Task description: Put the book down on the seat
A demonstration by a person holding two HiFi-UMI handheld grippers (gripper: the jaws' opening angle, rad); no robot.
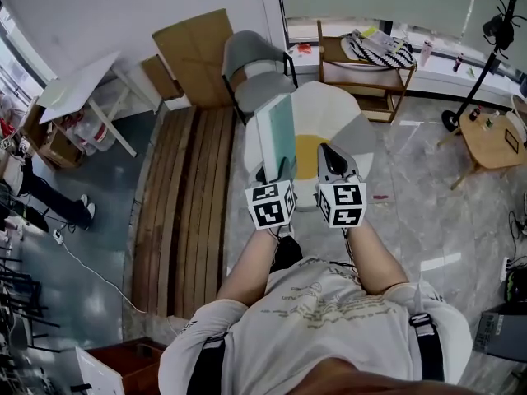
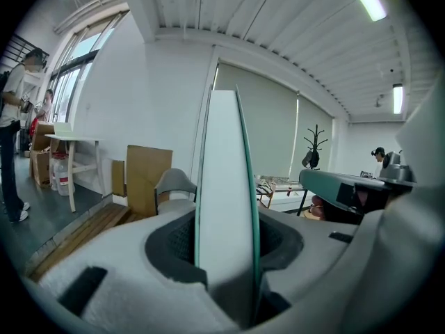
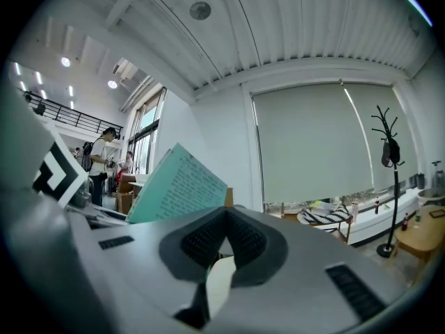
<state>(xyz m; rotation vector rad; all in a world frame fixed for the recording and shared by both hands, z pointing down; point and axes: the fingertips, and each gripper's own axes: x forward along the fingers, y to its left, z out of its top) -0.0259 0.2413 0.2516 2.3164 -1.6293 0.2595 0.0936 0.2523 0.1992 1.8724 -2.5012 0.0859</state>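
A thin book (image 1: 275, 134) with a teal cover and white page edges stands upright in my left gripper (image 1: 276, 171), which is shut on its lower edge. In the left gripper view the book (image 2: 226, 200) rises straight out of the gripper (image 2: 226, 263), pressed by both pads. From the right gripper view its printed teal cover (image 3: 177, 186) shows at the left. My right gripper (image 1: 334, 161) hovers beside it, shut with nothing in it (image 3: 222, 239). Both hang over a cream round seat (image 1: 323, 109) with a yellow centre.
A grey chair (image 1: 255, 64) and cardboard sheets (image 1: 198, 52) stand behind the seat. Wooden planks (image 1: 185, 204) lie to the left. A wooden shelf cart (image 1: 366, 76), a coat stand (image 1: 486, 52) and a round wooden table (image 1: 494, 142) are at the right. A person (image 1: 37, 196) stands far left.
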